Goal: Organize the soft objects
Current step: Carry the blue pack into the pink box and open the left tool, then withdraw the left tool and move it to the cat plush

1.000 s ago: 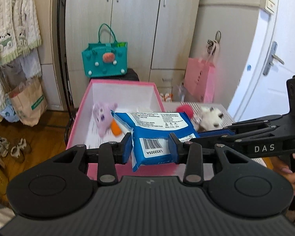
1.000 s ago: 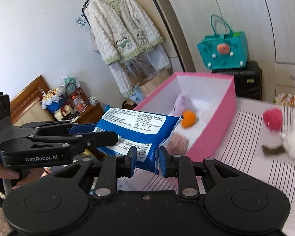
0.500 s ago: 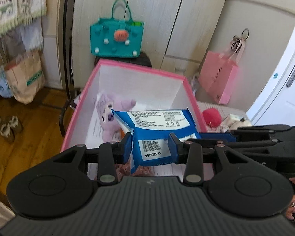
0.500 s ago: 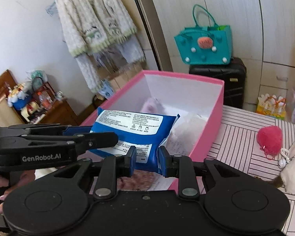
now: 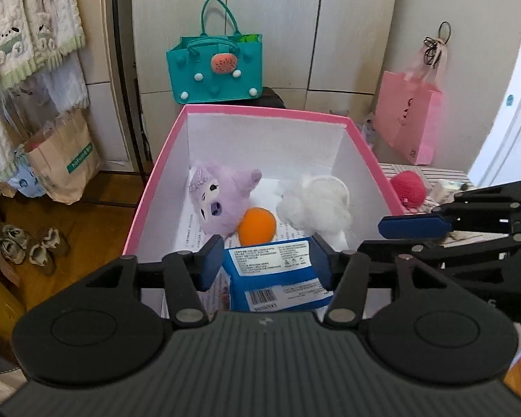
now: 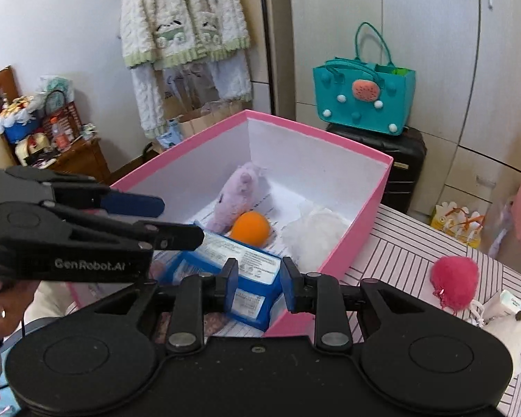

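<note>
Both grippers are seen spread apart over the pink box [image 5: 163, 160]. Between the fingers of the left gripper [image 5: 265, 260] and ahead of the right gripper [image 6: 258, 279], the blue wipes pack [image 5: 278, 274] lies released inside, just before the orange ball [image 5: 257, 226] and purple plush [image 5: 218, 201].

Left hand-held gripper [image 5: 265, 264] open — right hand-held gripper [image 6: 258, 285] apparently open too
</note>
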